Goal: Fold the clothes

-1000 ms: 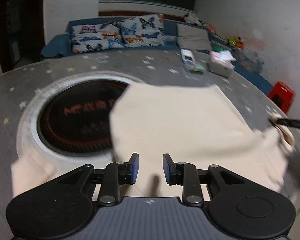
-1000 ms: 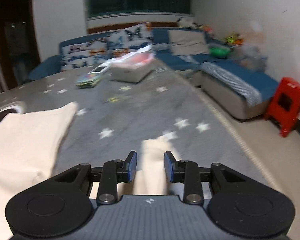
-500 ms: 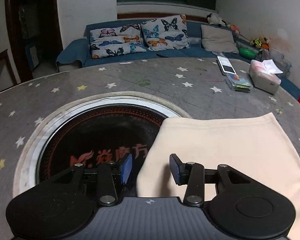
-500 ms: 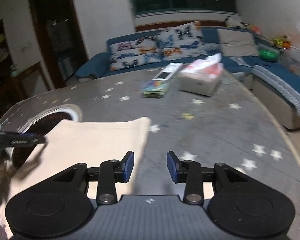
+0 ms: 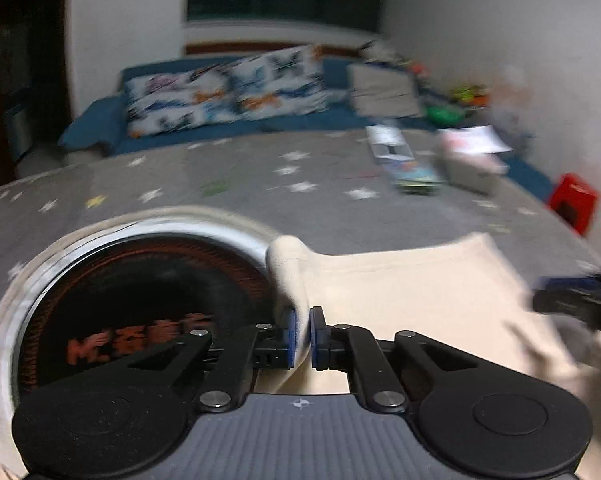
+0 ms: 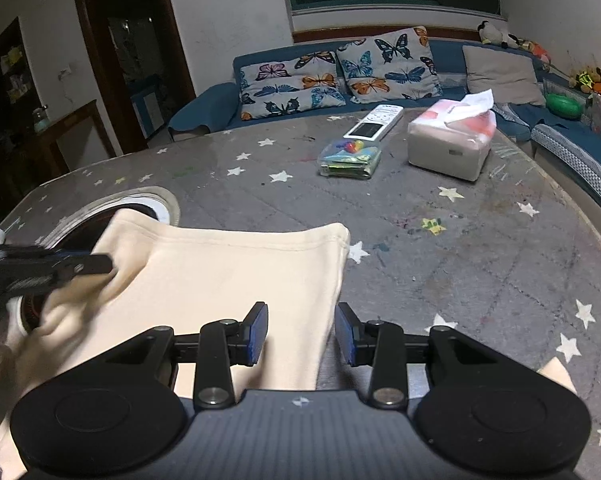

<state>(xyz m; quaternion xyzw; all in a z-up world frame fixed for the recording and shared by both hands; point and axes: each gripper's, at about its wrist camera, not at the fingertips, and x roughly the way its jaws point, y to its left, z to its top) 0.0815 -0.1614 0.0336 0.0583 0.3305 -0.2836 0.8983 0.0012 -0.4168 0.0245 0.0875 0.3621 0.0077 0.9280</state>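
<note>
- Left wrist view: the left gripper [image 5: 301, 334] is now pinching the cloth [image 5: 400, 288]; its pads are nearly together with a ridge of cream fabric standing up between them. Half a second ago the same pads were sitting wide apart over the cloth's left edge, so the grasp is new.
- The pinched edge is rising off the desk [image 5: 260, 176] beside the round inset [image 5: 140, 280]; the rest of the cloth is lying flat, spreading to the right. The frame is blurring, so the gripper is moving.
- The right gripper [image 5: 580, 300] is showing at the right margin of this view, at the cloth's right side; its state cannot be told from here.
- Judgement: with one edge secured, a fold is starting; the lift should carry this side over the flat part.
- Right wrist view: the right gripper [image 6: 301, 334] is gaping wide, holding nothing. The cloth's [image 6: 240, 280] right edge is passing between its pads without contact that I can confirm.
- The left gripper [image 6: 60, 268] is reaching in from the left, over the cloth's far left corner.
- Versus half a second ago: the cloth's right edge was left of the right gripper; now it is lying inside the gap, so a second grasp looks imminent.
- The tissue box [image 6: 452, 144], remote [image 6: 374, 122] and packet [image 6: 350, 158] are sitting well apart from the cloth.
</note>
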